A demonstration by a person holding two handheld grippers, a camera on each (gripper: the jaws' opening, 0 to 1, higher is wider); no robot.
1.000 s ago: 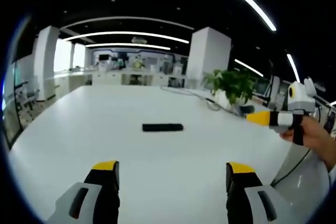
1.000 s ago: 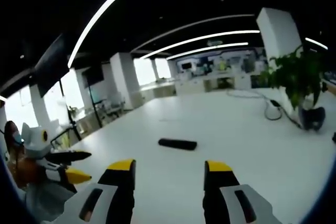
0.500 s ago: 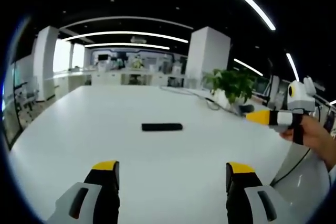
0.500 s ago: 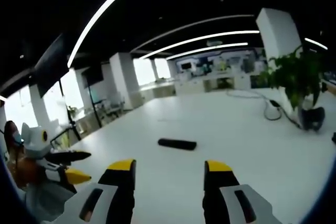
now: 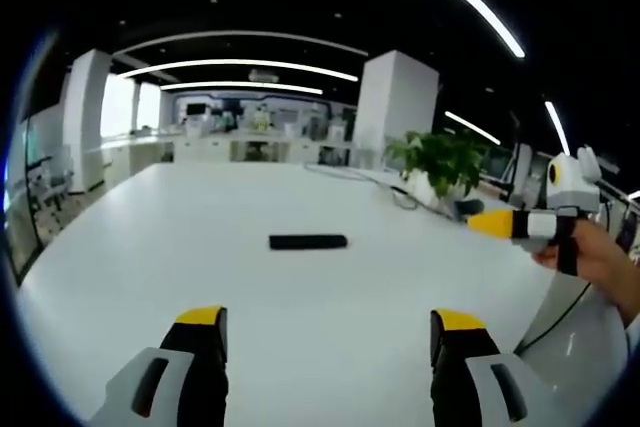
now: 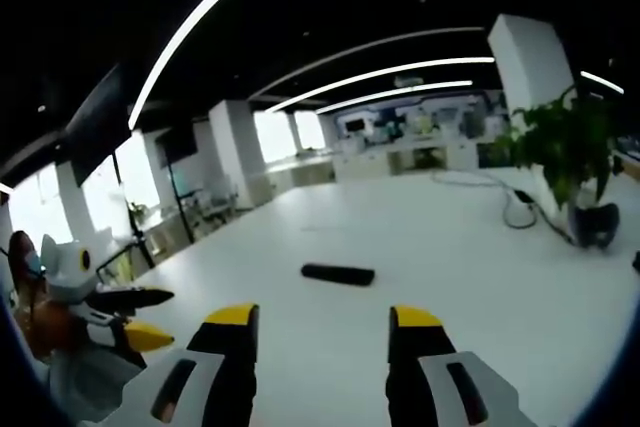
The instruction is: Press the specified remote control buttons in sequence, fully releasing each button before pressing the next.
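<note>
A black remote control [image 5: 308, 242] lies flat on the long white table [image 5: 150, 247], well ahead of both grippers. My left gripper [image 5: 330, 332] is open, its yellow-tipped jaws wide apart with nothing between them. In the right gripper view the same remote control [image 6: 338, 274] lies ahead and slightly left of centre on the table [image 6: 480, 247]. My right gripper [image 6: 322, 322] is open and holds nothing. The right gripper [image 5: 495, 224] also enters the left gripper view from the right, held by a hand [image 5: 595, 259]. The left gripper [image 6: 135, 322] appears at the left of the right gripper view.
A potted plant [image 5: 440, 162] stands at the table's far right edge, with a cable [image 6: 520, 209] looping beside it. White pillars [image 5: 395, 107] and office desks fill the background. The plant [image 6: 570, 147] is at the right in the right gripper view.
</note>
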